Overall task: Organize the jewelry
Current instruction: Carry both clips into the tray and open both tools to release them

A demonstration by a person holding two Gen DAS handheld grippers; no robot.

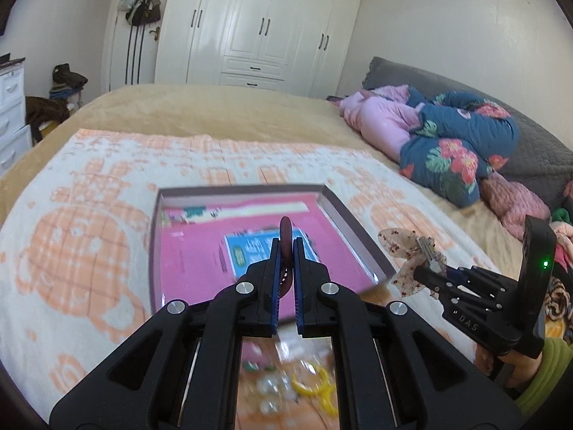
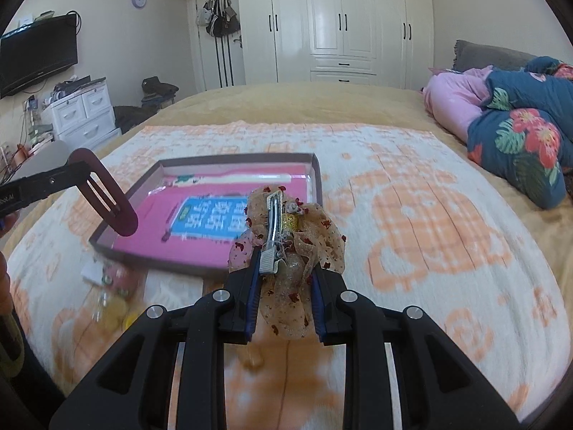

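Note:
A shallow box with a pink printed floor (image 1: 200,251) (image 2: 229,211) lies open on the bed. My left gripper (image 1: 285,251) is shut on a dark maroon snap hair clip (image 1: 285,236), held edge-on above the box; the clip also shows flat in the right wrist view (image 2: 107,202), over the box's left corner. My right gripper (image 2: 284,268) (image 1: 426,274) is shut on a beige mesh bow hair clip with red dots (image 2: 297,236) (image 1: 404,254), held above the box's near right edge.
A white and orange patterned towel (image 2: 412,215) (image 1: 82,251) covers the tan bed. Loose small jewelry, blurred, with yellow pieces (image 1: 315,383) (image 2: 114,308), lies near the box's front. Floral and pink bedding (image 2: 519,132) is piled at the right.

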